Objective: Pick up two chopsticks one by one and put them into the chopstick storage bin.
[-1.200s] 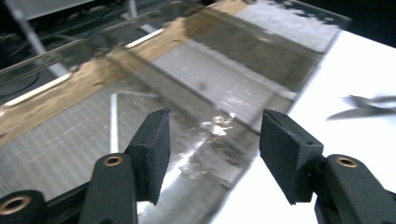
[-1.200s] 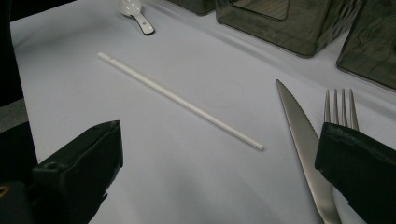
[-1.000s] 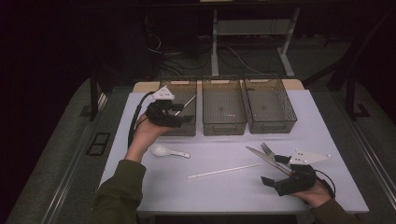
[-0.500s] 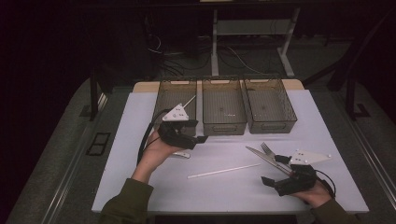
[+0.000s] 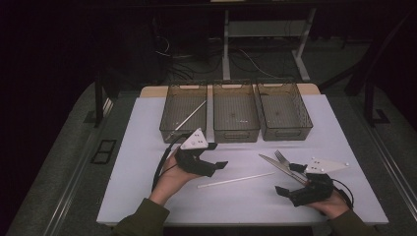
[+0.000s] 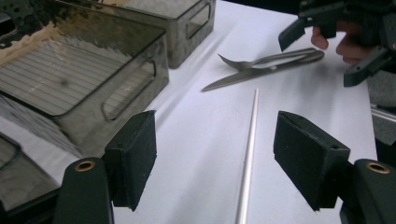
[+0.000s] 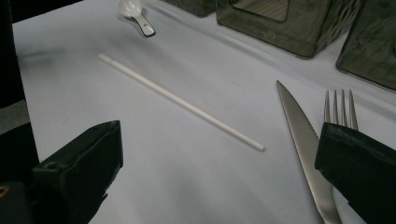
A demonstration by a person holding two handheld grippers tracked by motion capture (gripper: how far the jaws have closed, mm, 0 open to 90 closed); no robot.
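No legible text or labels, perhaps from dimness

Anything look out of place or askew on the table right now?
Only one thing: the white stick in the left bin lies propped at a slant, its upper end leaning over the bin's right rim rather than flat inside. The loose stick, knife, fork and spoon lie flat on the table, undamaged, nothing spilled.

Dim overhead light whitens the table point(image 5: 147, 147) (surroundings nearly black), faint soft shadows.
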